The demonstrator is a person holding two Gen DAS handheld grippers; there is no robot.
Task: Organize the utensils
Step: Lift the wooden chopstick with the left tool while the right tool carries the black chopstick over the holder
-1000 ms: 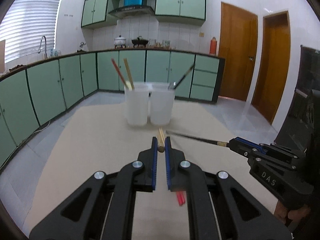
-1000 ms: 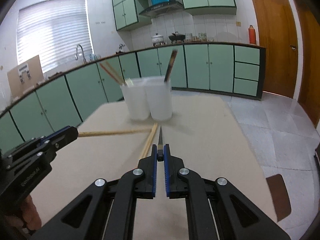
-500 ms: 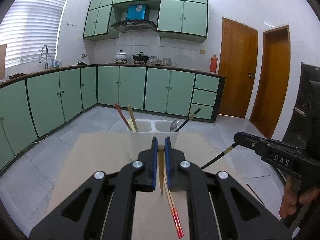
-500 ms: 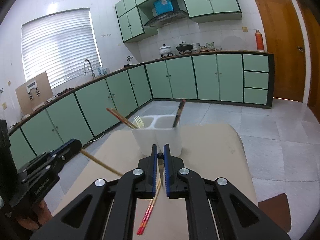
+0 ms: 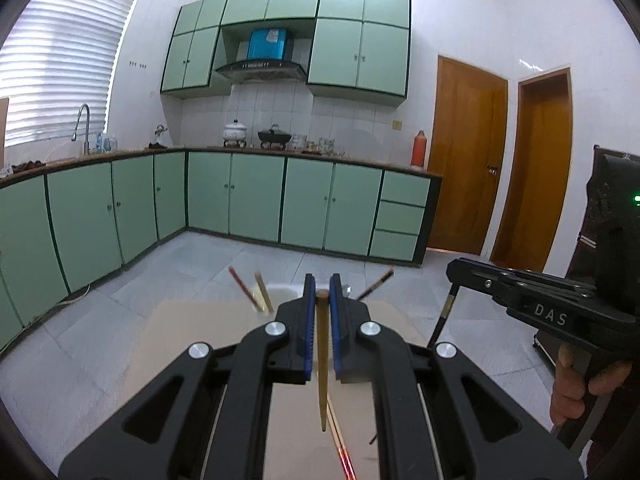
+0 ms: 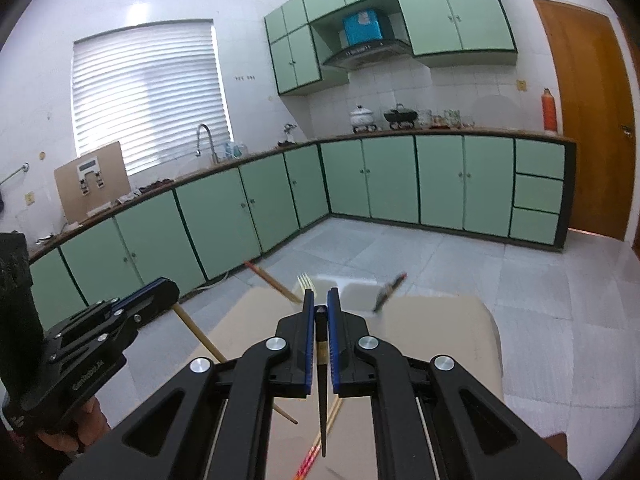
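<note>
Left gripper [image 5: 321, 294] clamped on a pale wooden chopstick [image 5: 322, 364] hanging tip-down; right gripper [image 6: 320, 309] clamped on a black chopstick [image 6: 322, 392], likewise. Below, a red-tipped chopstick pair [image 6: 320, 440] on the beige table [image 6: 440, 340]; beyond, the white utensil holder [image 6: 360, 294].

Home kitchen. Mint-green base cabinets [image 5: 256, 200] run in an L along two walls under a dark countertop [image 6: 440, 131]; matching wall cabinets [image 5: 360, 52] flank a range hood [image 5: 258, 68] with a blue box [image 5: 267, 43] above it. White tiled backsplash. Sink faucet [image 6: 205, 136] under a window with white blinds [image 6: 148, 92]. White lidded pot [image 5: 235, 131] and black wok [image 5: 274, 136] sit on the counter, red thermos [image 5: 419, 154] at its end. Two brown wooden doors [image 5: 468, 156], grey tiled floor [image 6: 420, 252]. Tan bench [image 6: 440, 332] in the foreground with a white utensil holder [image 6: 352, 288] holding chopsticks and a fork.
</note>
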